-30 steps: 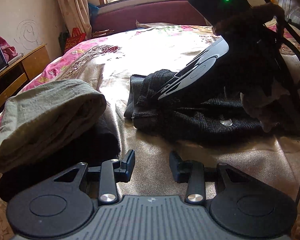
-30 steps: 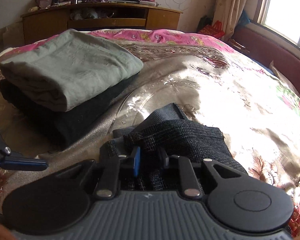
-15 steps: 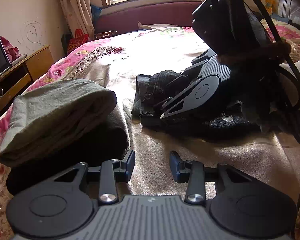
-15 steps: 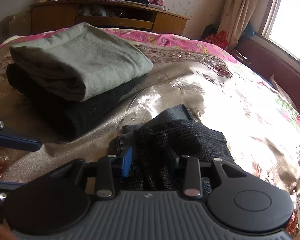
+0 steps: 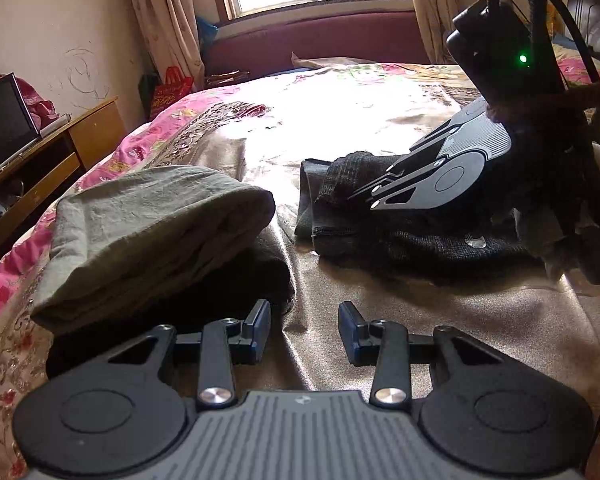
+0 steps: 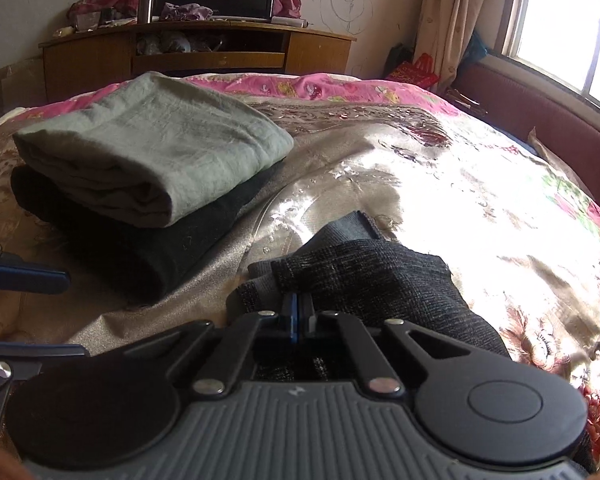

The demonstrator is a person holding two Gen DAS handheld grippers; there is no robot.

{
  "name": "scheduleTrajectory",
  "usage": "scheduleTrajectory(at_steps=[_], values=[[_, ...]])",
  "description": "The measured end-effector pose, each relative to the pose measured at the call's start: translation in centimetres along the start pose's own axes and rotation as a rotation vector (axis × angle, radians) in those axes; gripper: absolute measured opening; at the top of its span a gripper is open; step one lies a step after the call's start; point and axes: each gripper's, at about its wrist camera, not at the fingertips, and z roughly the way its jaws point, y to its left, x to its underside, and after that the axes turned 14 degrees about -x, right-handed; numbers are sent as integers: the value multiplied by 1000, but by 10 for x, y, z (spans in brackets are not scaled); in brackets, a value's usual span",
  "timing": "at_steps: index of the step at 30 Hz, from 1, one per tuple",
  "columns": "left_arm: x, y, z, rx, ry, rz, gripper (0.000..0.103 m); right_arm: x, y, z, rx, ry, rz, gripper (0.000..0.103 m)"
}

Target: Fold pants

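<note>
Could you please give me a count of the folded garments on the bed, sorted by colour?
Grey-green: 1, the folded garment on top of the stack
Black: 1, the folded garment beneath it
Dark grey knit: 1, the pants lying apart, beside the stack on the bedspread
Total: 3

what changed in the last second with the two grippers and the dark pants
The right gripper opened over the dark checked pants, then shut; whether cloth sits between the pads is unclear. The left gripper stayed open and empty above the bedspread. The folded green pants stayed on the black ones.
</note>
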Motion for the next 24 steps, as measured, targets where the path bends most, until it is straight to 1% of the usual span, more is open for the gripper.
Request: scheduleTrajectory(at_steps=[1,4,7,8,9,10,12,14,16,17,18,19,20,21,22,23,24], values=[[0,1,-1,1,-1,-1,53,1,4,-2,15,1,-25,1],[1,1,-1,2,-3,-7,53,5,13,-1,85,-15,-80,6],[2,0,0,11,-5,-11,53,9,17,8,84,19,-76,15],[2,1,0,13,-7,-10,53,11,19,10,95,23,-83,18],[2,1,0,15,-8,-11,53,14,23,12,126,17,-111,22],[2,2,1,17,-8,-14,53,16,25,13,150,11,-126,31],[3,4,2,18,-7,-18,53,17,23,16,176,7,-117,33],[2,5,2,22,-14,-26,53,17,18,14,175,1,-89,33],[0,4,2,26,-26,-27,53,20,17,13,208,10,-90,32],[-1,4,2,27,-32,-27,53,22,13,13,215,12,-75,28],[-3,3,2,32,-41,-31,53,23,7,14,219,18,-48,28],[-5,2,3,36,-48,-33,53,23,3,15,211,17,-29,29],[-7,1,3,38,-55,-33,53,23,-1,16,202,11,-10,26],[-10,-1,4,40,-62,-30,53,21,-3,18,193,7,10,21],[-12,-3,5,39,-71,-24,53,19,-3,15,175,1,22,2],[-15,-4,6,40,-82,-16,53,16,-4,11,142,-6,40,4],[-17,-6,7,42,-90,-10,53,15,-4,6,125,-10,59,4]])
